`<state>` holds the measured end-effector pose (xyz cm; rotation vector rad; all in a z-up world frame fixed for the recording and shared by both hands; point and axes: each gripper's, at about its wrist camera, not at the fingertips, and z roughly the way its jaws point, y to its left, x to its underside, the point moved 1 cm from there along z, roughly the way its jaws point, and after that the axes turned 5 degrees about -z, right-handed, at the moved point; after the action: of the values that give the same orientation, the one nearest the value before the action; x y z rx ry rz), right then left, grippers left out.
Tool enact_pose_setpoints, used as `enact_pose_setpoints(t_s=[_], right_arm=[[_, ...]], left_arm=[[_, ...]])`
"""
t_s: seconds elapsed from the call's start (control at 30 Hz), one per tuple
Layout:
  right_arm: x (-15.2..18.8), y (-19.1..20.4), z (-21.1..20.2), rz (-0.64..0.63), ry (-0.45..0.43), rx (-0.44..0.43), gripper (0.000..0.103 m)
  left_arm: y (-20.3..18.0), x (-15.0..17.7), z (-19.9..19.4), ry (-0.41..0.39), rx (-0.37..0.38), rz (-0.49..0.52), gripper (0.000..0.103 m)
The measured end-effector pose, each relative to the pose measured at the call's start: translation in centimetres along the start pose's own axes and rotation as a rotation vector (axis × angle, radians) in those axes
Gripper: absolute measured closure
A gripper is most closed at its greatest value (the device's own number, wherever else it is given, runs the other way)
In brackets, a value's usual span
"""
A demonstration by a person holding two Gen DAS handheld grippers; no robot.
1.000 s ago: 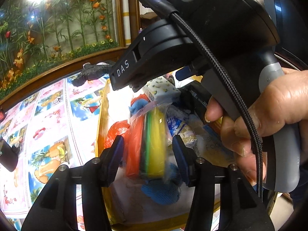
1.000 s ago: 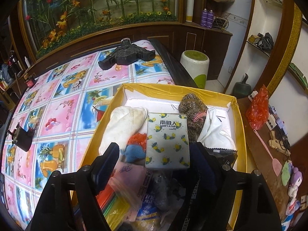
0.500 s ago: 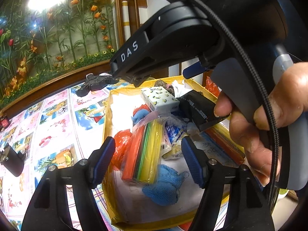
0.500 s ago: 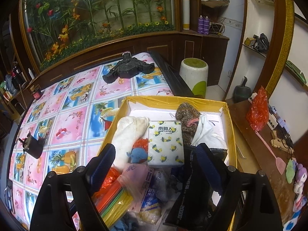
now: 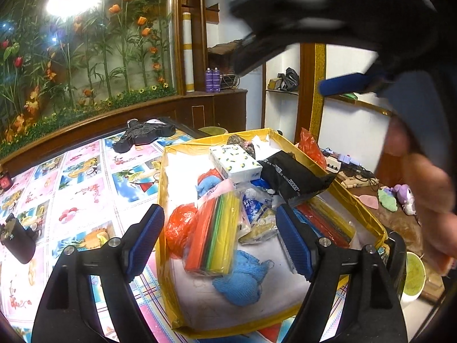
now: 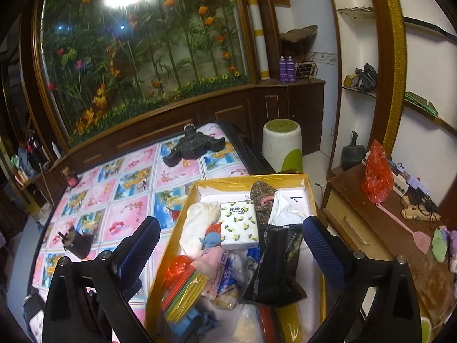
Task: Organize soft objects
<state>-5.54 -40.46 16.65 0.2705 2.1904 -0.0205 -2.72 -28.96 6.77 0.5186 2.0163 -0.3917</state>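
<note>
The left gripper [image 5: 220, 240] hovered over the near end of the yellow-rimmed box [image 5: 160, 200], its jaws opening. The bag of coloured sheets [image 5: 214, 234] stood in the gap between the blue pads [image 5: 145, 240], but neither pad touched it. The bag leaned on an orange plastic bag [image 5: 178, 225], with a blue knitted piece [image 5: 240, 280] lying on the white box floor just in front of it.

The right gripper [image 6: 228, 245] was above the same box [image 6: 182, 214], jaws opening and spread wide, with nothing gripped. A black packet [image 6: 274, 265] lay below and between its fingers, not in contact with either. Beyond the packet sat a tissue pack with a lemon print [image 6: 238, 225], a cream cloth [image 6: 195, 225] to its left, and a brown knitted item [image 6: 262, 200] and white cloth [image 6: 285, 211] at the far end.

The box rested on a table covered with a pink and blue patterned tablecloth [image 6: 125, 194]. In the left wrist view, a person's hand [image 5: 422, 200] held the right gripper's handle, blurred.
</note>
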Motion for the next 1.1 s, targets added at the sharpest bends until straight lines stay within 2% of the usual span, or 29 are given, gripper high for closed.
enact_pose_setpoints(t_s=[0.27, 0.47, 0.6, 0.73, 0.8, 0.87, 1.0, 1.1], right_arm=[[4.3, -2.5, -4.6, 0.084, -0.059, 0.034, 0.001], [8.6, -2.9, -7.3, 0.106, -0.087, 0.098, 0.001], [11.0, -2.4, -7.9, 0.126, -0.089, 0.066, 0.001], [12.5, -1.6, -7.5, 0.121, -0.057, 0.041, 0.001], [12.8, -1.3, -7.3, 0.124, -0.048, 0.032, 0.001], [12.6, -1.5, -7.3, 0.127, -0.044, 0.023, 0.001], [12.4, -1.2, -7.4, 0.113, -0.058, 0.038, 0.001], [12.9, -0.6, -7.9, 0.093, -0.083, 0.058, 0.001]], left_arm=[[1.7, -0.6, -2.6, -0.032, 0.056, -0.080, 0.022], [2.2, -0.3, -4.5, 0.069, 0.127, -0.068, 0.022], [2.0, 0.4, -6.8, 0.072, 0.044, 0.035, 0.022], [2.3, 1.3, -8.6, 0.087, -0.035, 0.088, 0.022], [2.6, 1.6, -9.1, 0.093, -0.050, 0.094, 0.022], [2.7, 2.0, -9.6, 0.095, -0.031, 0.111, 0.022], [1.7, 2.9, -10.8, 0.073, -0.058, 0.207, 0.022], [1.3, 3.4, -10.9, 0.069, -0.037, 0.182, 0.022]])
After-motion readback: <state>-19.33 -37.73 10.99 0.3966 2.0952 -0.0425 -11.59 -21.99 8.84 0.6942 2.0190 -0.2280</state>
